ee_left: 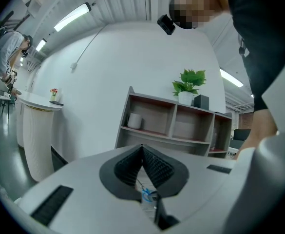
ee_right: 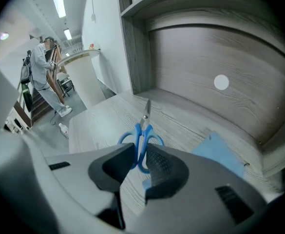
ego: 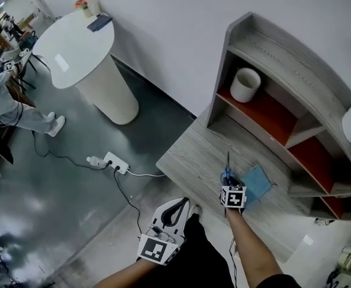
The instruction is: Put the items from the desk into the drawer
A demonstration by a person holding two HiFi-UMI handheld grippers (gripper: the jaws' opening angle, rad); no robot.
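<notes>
1. The blue-handled scissors are caught by their handle loops between the jaws of the right gripper. The jaws stand partly closed, with the pads pressed on the loops from either side. The closed blades stick out straight ahead of the gripper, away from the person.
2. In the head view the right gripper is tilted downward over the desk, with the scissors in front of it. Whether the blade tip touches the wood cannot be told.
3. A blue cloth lies flat on the desk just to the right of this gripper and slightly ahead of it. It touches neither the jaws nor the scissors.
4. Ahead of the right gripper, beyond the scissor tips, rises the grey shelf unit. A white cup sits in its left compartment, well apart from the gripper.
5. The left gripper has its jaws brought together, tips meeting, and holds nothing. In the head view it is to the left of the right gripper and nearer the person, off the desk's front edge and above the floor.
6. Far ahead of the left gripper, its own view shows the shelf unit, with a potted plant on top.
7. To the left of both grippers, on the floor, lies a power strip. Farther off stands a round white table.
</notes>
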